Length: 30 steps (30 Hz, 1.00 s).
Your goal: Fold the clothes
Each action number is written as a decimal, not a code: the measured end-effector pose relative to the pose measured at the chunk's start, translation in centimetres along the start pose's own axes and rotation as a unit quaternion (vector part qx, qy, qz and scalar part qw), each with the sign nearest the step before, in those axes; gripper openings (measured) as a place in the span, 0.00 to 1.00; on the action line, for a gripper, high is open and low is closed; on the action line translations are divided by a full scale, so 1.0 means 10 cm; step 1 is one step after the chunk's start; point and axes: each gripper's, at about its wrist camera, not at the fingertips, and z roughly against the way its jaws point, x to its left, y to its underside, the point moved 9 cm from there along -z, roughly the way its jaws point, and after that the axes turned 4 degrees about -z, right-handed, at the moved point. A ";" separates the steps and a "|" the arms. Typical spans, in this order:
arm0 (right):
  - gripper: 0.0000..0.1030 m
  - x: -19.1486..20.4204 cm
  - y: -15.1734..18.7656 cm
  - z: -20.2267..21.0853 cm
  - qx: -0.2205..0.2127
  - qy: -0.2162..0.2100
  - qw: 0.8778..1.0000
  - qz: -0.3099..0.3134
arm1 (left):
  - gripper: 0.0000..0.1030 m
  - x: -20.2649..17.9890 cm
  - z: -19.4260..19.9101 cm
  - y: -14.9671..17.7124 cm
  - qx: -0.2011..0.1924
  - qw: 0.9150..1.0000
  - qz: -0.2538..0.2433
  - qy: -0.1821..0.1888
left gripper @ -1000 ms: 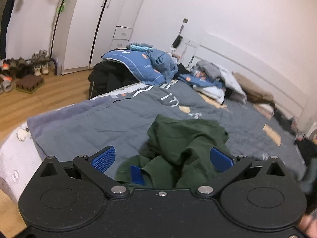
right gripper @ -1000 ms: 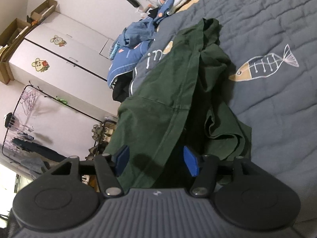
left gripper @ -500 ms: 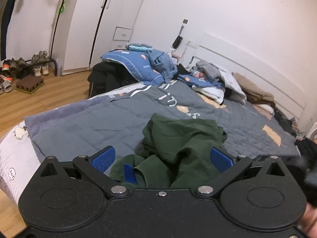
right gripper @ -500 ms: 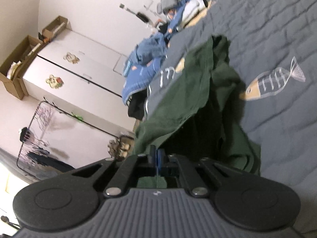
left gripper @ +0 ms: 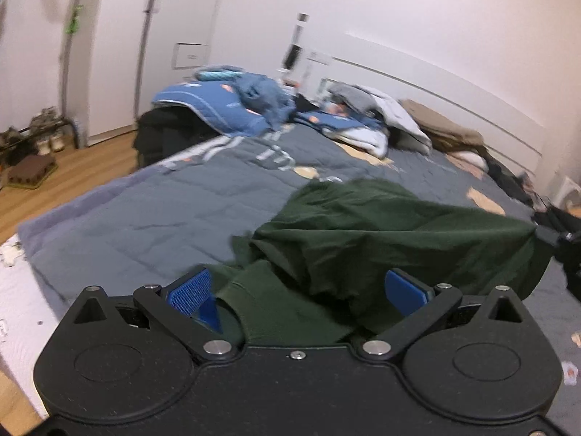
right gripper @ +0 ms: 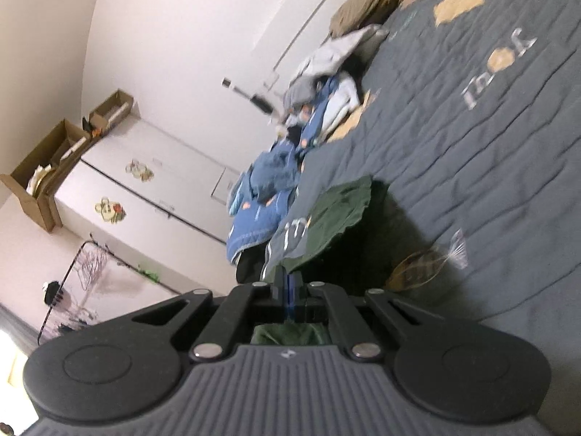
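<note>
A dark green garment [left gripper: 381, 239] lies crumpled on the grey quilt [left gripper: 163, 210], one side pulled up and out to the right. My left gripper [left gripper: 297, 287] is open, its blue pads [left gripper: 190, 289] on either side of a ribbed green hem that lies between them. In the right wrist view my right gripper [right gripper: 288, 283] is shut on the green garment [right gripper: 334, 214], which stretches away from the jaws above the quilt [right gripper: 490, 145]. A bunch of green cloth shows behind the shut fingers.
Piles of blue, white and tan clothes [left gripper: 254, 109] lie along the head of the bed. White wardrobes [left gripper: 145, 36] stand at the left, with shoes on a rack [left gripper: 40, 134] on the wooden floor. The quilt's edge hangs at the near left.
My right gripper went from open to shut on the green garment and lifted it, spreading the cloth to the right. The left gripper stayed open and edged closer to the hem.
</note>
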 end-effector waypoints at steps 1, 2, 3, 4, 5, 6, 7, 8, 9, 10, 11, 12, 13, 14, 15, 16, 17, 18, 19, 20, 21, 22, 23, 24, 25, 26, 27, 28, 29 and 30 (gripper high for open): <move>0.01 -0.06 -0.04 0.06 -0.002 0.004 1.000 0.001 | 1.00 -0.07 -0.02 0.03 0.003 1.000 -0.008 0.007; 0.01 -0.12 -0.07 0.12 -0.004 0.007 1.000 0.002 | 1.00 -0.14 -0.04 0.06 0.005 1.000 -0.015 0.013; 0.01 -0.19 -0.09 0.17 -0.004 0.010 1.000 0.005 | 1.00 -0.22 -0.06 0.08 0.008 1.000 -0.022 0.020; 0.01 -0.26 -0.11 0.22 -0.005 0.014 1.000 0.008 | 1.00 -0.29 -0.08 0.12 0.010 0.999 -0.027 0.030; 0.01 -0.35 -0.12 0.25 -0.006 0.020 1.000 0.011 | 1.00 -0.37 -0.11 0.16 0.014 0.999 -0.033 0.038; 0.01 -0.43 -0.14 0.28 -0.008 0.023 1.000 0.010 | 1.00 -0.45 -0.15 0.20 0.018 0.998 -0.041 0.043; 0.01 -0.46 -0.19 0.32 -0.012 0.021 1.000 0.006 | 1.00 -0.50 -0.18 0.24 0.021 0.997 -0.051 0.046; 0.01 -0.49 -0.24 0.36 -0.017 0.019 1.000 0.001 | 1.00 -0.57 -0.21 0.28 0.025 0.997 -0.065 0.046; 0.01 -0.52 -0.29 0.40 -0.021 0.018 1.000 -0.004 | 1.00 -0.63 -0.25 0.33 0.028 0.995 -0.080 0.047; 0.01 -0.56 -0.34 0.44 -0.026 0.016 1.000 -0.008 | 1.00 -0.68 -0.28 0.37 0.031 0.994 -0.090 0.047; 0.01 -0.59 -0.39 0.48 -0.030 0.014 0.999 -0.013 | 1.00 -0.72 -0.32 0.40 0.034 0.993 -0.101 0.047; 0.01 -0.62 -0.44 0.53 -0.034 0.013 0.999 -0.017 | 1.00 -0.76 -0.35 0.44 0.036 0.992 -0.111 0.048; 0.01 -0.65 -0.49 0.57 -0.039 0.011 0.999 -0.022 | 1.00 -0.78 -0.38 0.46 0.037 0.992 -0.114 0.049; 0.01 -0.69 -0.53 0.61 -0.043 0.009 0.999 -0.027 | 1.00 -0.79 -0.40 0.46 0.037 0.992 -0.113 0.051; 0.01 -0.72 -0.58 0.65 -0.048 0.007 0.998 -0.031 | 1.00 -0.79 -0.43 0.45 0.036 0.992 -0.110 0.054; 0.01 -0.75 -0.63 0.69 -0.052 0.006 0.998 -0.036 | 1.00 -0.79 -0.43 0.45 0.034 0.992 -0.107 0.055; 0.01 -0.79 -0.68 0.73 -0.056 0.004 0.998 -0.040 | 1.00 -0.79 -0.43 0.44 0.031 0.992 -0.104 0.056; 0.01 -0.82 -0.73 0.77 -0.061 0.002 0.997 -0.045 | 1.00 -0.79 -0.43 0.43 0.029 0.993 -0.103 0.057; 0.01 -0.85 -0.78 0.81 -0.066 0.001 0.997 -0.049 | 1.00 -0.79 -0.44 0.42 0.027 0.993 -0.101 0.057; 0.01 -0.87 -0.84 0.87 -0.075 0.001 0.996 -0.051 | 1.00 -0.79 -0.44 0.41 0.026 0.993 -0.101 0.057; 0.01 -0.90 -0.92 0.93 -0.086 0.005 0.995 -0.051 | 1.00 -0.79 -0.44 0.41 0.026 0.993 -0.101 0.056; 0.01 -0.94 -0.99 1.00 -0.097 0.013 0.994 -0.051 | 1.00 -0.79 -0.44 0.41 0.026 0.993 -0.101 0.056; 0.01 -0.98 -1.06 1.08 -0.108 0.021 0.993 -0.052 | 1.00 -0.79 -0.44 0.41 0.025 0.993 -0.101 0.056; 0.01 -1.03 -1.13 1.15 -0.120 0.030 0.991 -0.052 | 1.00 -0.80 -0.44 0.41 0.025 0.993 -0.100 0.056; 0.01 -1.09 -1.20 1.23 -0.131 0.043 0.989 -0.052 | 1.00 -0.80 -0.42 0.40 0.023 0.993 -0.100 0.060; 0.01 -1.14 -1.26 1.30 -0.142 0.057 0.987 -0.052 | 1.00 -0.81 -0.40 0.39 0.020 0.993 -0.099 0.063; 0.01 -1.19 -1.29 1.35 -0.148 0.073 0.985 -0.046 | 1.00 -0.81 -0.38 0.38 0.018 0.993 -0.099 0.067; 0.01 -1.24 -1.33 1.39 -0.153 0.090 0.983 -0.039 | 1.00 -0.82 -0.35 0.37 0.015 0.993 -0.098 0.070; 0.01 -1.29 -1.34 1.40 -0.150 0.113 0.982 -0.025 | 1.00 -0.82 -0.33 0.35 0.013 0.992 -0.097 0.074; 0.01 -1.33 -1.31 1.36 -0.139 0.130 0.982 -0.015 | 1.00 -0.82 -0.32 0.34 0.011 0.992 -0.097 0.075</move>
